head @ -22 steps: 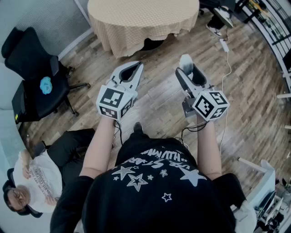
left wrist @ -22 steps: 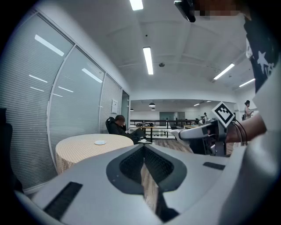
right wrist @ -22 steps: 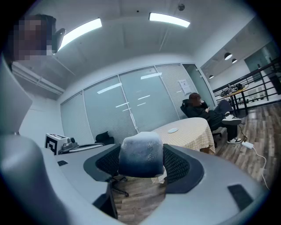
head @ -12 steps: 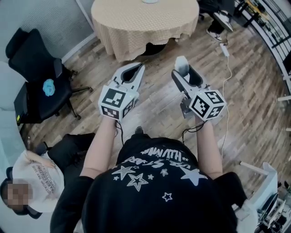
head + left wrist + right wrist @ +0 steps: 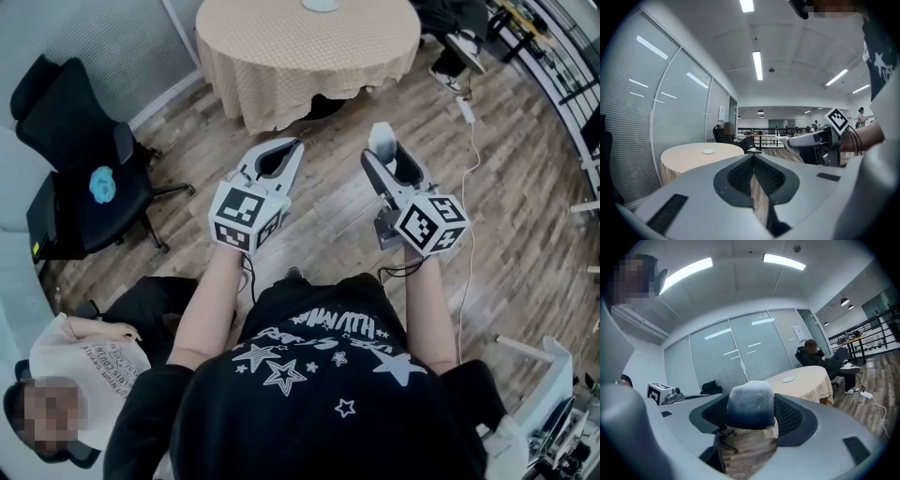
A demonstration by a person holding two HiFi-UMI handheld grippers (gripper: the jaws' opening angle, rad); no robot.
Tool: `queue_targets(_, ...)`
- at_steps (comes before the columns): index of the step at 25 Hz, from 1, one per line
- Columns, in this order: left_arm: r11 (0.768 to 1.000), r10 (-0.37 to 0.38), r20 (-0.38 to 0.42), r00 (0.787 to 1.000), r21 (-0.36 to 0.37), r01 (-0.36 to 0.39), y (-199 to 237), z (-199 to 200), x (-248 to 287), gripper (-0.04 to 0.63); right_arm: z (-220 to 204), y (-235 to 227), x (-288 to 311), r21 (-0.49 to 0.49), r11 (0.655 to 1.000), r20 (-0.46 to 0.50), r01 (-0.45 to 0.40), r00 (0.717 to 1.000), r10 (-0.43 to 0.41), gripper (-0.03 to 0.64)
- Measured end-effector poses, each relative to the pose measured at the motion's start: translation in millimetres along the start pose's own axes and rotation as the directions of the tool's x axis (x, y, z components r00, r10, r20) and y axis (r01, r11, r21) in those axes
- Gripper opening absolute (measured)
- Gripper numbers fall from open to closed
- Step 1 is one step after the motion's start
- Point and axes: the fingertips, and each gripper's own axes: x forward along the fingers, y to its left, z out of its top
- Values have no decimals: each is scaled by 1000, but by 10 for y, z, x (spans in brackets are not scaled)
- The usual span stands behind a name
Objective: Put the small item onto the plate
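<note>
My right hand-held gripper (image 5: 751,405) is clamped on the task's thing, a small pale frosted rounded block (image 5: 751,416), with the jaws standing wide and a mesh pad pressing on each of its sides. It rides in the air in front of me over the wooden plank floor (image 5: 319,216). My left hand-held gripper (image 5: 753,161) has its jaws together on nothing. The small white round plate (image 5: 708,151) lies on the round table with the beige checked cloth (image 5: 309,56), well apart from both grippers, so I judge the whole carry and the set-down are yet to do. My main worry is the grip: the block looks smooth and rounded and is pinched only at its flanks, so a jolt on the walk could let it twist or slide out onto the floor. The plate also sits toward the far side of the table, so I would have to reach across the cloth. If I release too high or off centre, the block may roll off such a small plate. The white cable (image 5: 466,141) lying on the floor to my right could catch a foot if I drift that way.
</note>
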Motion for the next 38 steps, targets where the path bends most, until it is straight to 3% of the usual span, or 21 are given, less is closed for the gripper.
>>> queue_targets(5, 1000, -18, -18, 1000, -23, 17, 260, -200, 13, 8, -119, 20, 203, 51, 999, 3, 15, 1000, -15, 298)
queue_targets(10, 1000, -8, -49, 999, -29, 7, 330, -297, 275, 8, -128, -332, 362, 77, 997, -22, 6, 1000, -4, 298)
queue_targets(16, 996, 51, -55, 997, -70, -55, 528, -171, 897, 8, 163, -933, 699, 89, 995, -22, -40, 999, 42, 298)
queue_targets(26, 991, 121, -82, 989, -48, -126, 632, -54, 2005, 8, 495, -2017, 924, 95, 991, -49, -97, 994, 102, 298)
queue_targets(38, 971, 221, -147, 964, -58, -231, 920, -217, 2269, 8, 547, -2521, 1329, 115, 982, -100, -149, 982, 161, 298)
